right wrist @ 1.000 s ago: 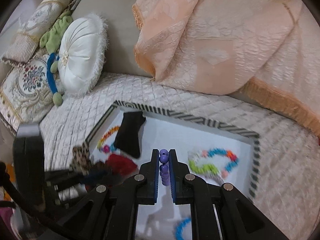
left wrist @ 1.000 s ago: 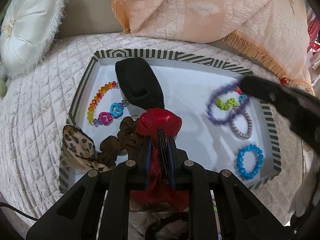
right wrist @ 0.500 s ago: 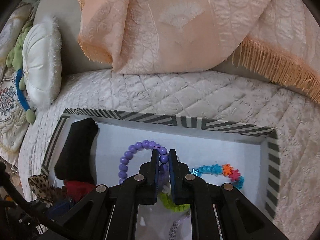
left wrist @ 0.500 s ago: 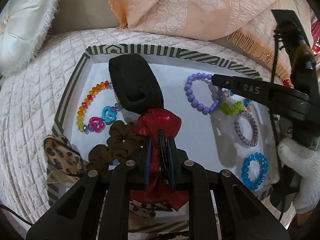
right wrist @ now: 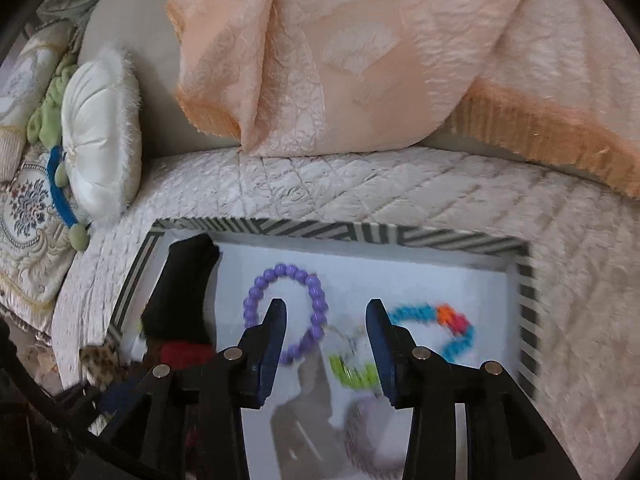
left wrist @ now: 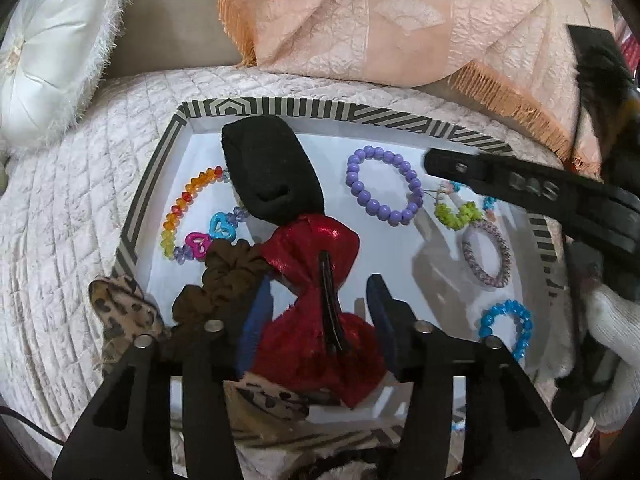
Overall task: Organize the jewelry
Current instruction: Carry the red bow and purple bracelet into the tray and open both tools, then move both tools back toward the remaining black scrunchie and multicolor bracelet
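Both tongs are gaping over the striped tray [left wrist: 280,107]. The red bow [left wrist: 316,320] is lying between the left tongs [left wrist: 320,312]; the purple bracelet [right wrist: 286,312] is sitting loose just ahead of the right tongs [right wrist: 326,332].

- Even, soft indoor light; grey shadows are cast on the white tray floor [left wrist: 384,248].
- Strong fisheye curvature and dark corners are seen.
- The right wrist view is motion-blurred.

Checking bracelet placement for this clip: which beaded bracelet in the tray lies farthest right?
The bright blue bead bracelet, alone at the tray's near right corner; the purple one and the rainbow heart one lie further left.
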The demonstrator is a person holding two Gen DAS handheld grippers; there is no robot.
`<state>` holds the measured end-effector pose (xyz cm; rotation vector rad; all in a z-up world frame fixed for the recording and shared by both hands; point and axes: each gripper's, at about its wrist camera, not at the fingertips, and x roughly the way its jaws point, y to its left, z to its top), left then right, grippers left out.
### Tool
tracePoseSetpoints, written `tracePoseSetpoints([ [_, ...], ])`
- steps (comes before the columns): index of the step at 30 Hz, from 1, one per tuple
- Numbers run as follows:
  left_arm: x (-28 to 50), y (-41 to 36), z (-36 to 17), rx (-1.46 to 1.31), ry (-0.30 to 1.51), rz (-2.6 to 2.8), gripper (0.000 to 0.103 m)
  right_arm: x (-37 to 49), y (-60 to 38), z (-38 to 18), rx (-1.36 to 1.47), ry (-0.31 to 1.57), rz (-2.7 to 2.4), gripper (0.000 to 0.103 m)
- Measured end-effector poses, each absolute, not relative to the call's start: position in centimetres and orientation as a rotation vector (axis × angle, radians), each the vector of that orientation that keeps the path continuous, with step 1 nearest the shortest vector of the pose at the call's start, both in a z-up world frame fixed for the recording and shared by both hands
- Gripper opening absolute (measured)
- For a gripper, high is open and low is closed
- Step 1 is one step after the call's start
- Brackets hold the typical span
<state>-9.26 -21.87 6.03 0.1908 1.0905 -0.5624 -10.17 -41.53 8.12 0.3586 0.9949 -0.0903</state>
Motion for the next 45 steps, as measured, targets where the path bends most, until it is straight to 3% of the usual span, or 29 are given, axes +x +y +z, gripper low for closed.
tracePoseSetpoints([
  [20, -16.1, -16.3, 11.9, 0.225, 0.954, -0.501, 0.053, -23.4, -35.8, 15.1, 0.294, 0.859, -0.119, 0.039],
  [45, -23.0, -11.5, 14.1, 0.214, 0.874, -0.463, 0.053, -31.0, -29.9, 16.7, 0.284, 0.845, -0.097, 0.046],
])
